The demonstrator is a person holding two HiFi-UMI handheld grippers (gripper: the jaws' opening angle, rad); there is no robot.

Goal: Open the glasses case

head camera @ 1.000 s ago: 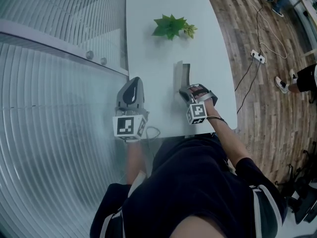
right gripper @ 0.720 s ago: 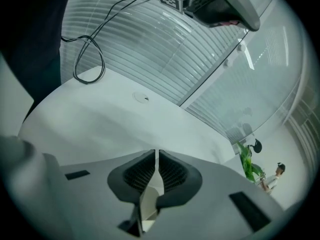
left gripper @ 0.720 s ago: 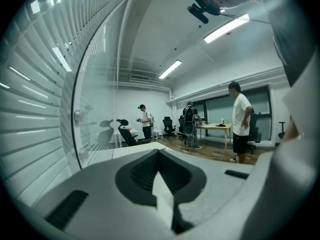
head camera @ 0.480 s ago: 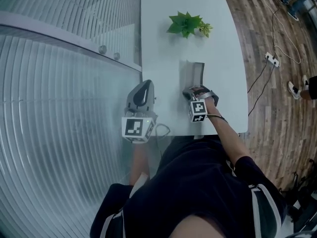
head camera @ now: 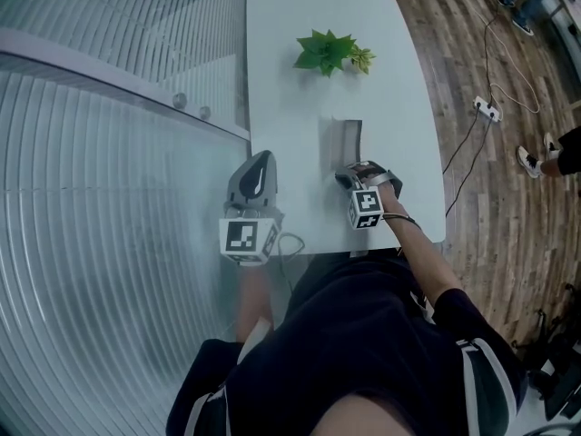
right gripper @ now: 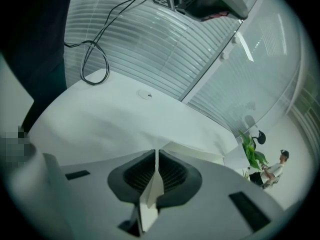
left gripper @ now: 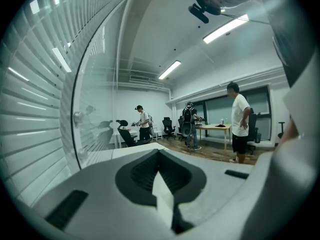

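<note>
- The ribbed glass wall (head camera: 109,198) runs down my left side, right against the left edge of the white table (head camera: 290,80).
- My left gripper (head camera: 261,160) hangs over the table's near left corner, well apart from the case. It points out roughly level across the room.
- In the left gripper view its jaws are pressed fully together with nothing between them. Past them I see only the far end of the table and people standing in the distance.
- Its marker cube (head camera: 247,240) sits at the table's near edge, and a thin cable (head camera: 292,243) loops just beside it.
- The glasses case (head camera: 345,139) is a grey oblong. It lies flat on the table to the right of centre, with its long side running away from me.
- My right gripper (head camera: 348,173) tilts down at the case's near end, with its tips touching that end. Its marker cube (head camera: 366,209) rides just behind.
- In the right gripper view the jaws have just been closing and now stand almost together. A thin pale strip fills the narrow slit between the pads and runs on into the case's pale edge just past the tips. I read this as a pinch on that edge.
- A green leafy plant (head camera: 327,51) stands on the table beyond the case, well apart from it.
- To the right of the table is wooden floor (head camera: 490,153), with a power strip (head camera: 484,109) and its cord lying on it.
</note>
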